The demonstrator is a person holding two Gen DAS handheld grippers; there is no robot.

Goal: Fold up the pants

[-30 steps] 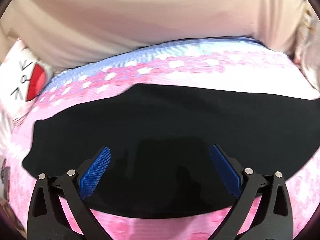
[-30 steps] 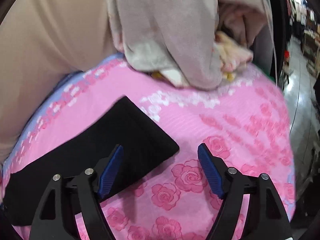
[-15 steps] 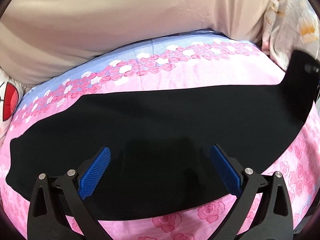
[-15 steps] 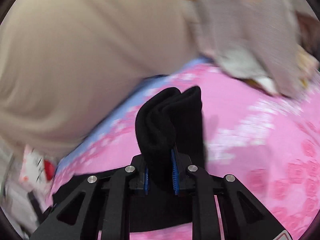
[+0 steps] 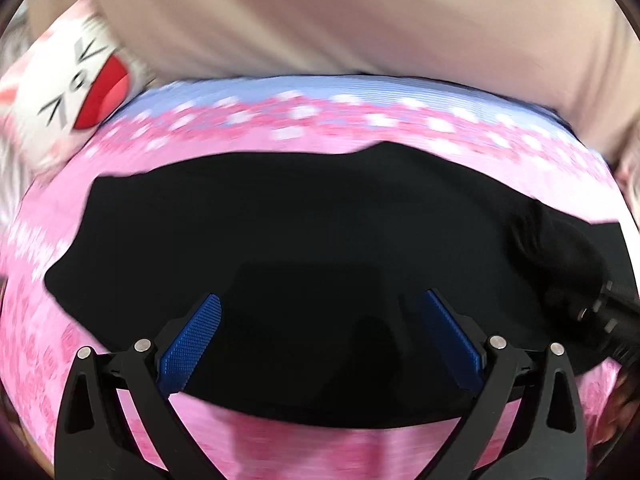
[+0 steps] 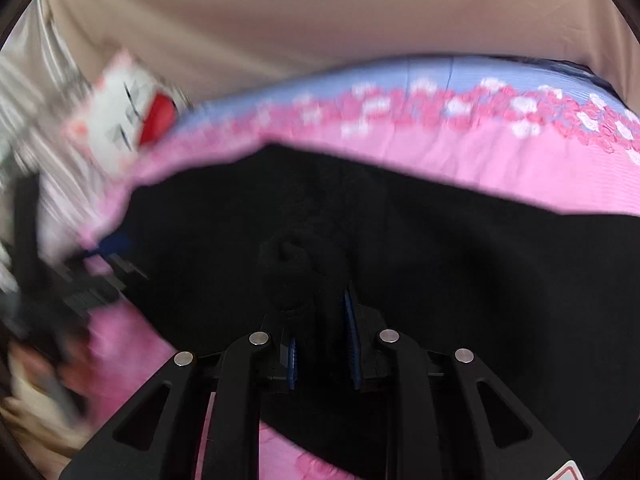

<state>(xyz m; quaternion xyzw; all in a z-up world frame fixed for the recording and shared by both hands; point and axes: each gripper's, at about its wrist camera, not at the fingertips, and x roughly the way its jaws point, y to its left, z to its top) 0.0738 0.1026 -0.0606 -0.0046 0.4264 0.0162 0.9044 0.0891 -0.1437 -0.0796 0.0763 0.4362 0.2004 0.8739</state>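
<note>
pink floral bed [image 5: 400, 148] underneath; right gripper [image 6: 322, 344] fingers pinch black pants [image 5: 280, 220] mid-fold, left gripper [image 5: 320, 336] gaping, empty; next, lay hem flat.

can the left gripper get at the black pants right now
Probably yes: the left gripper hangs over the black pants with jaws open and nothing between; the right gripper only clamps a bunched end.
</note>
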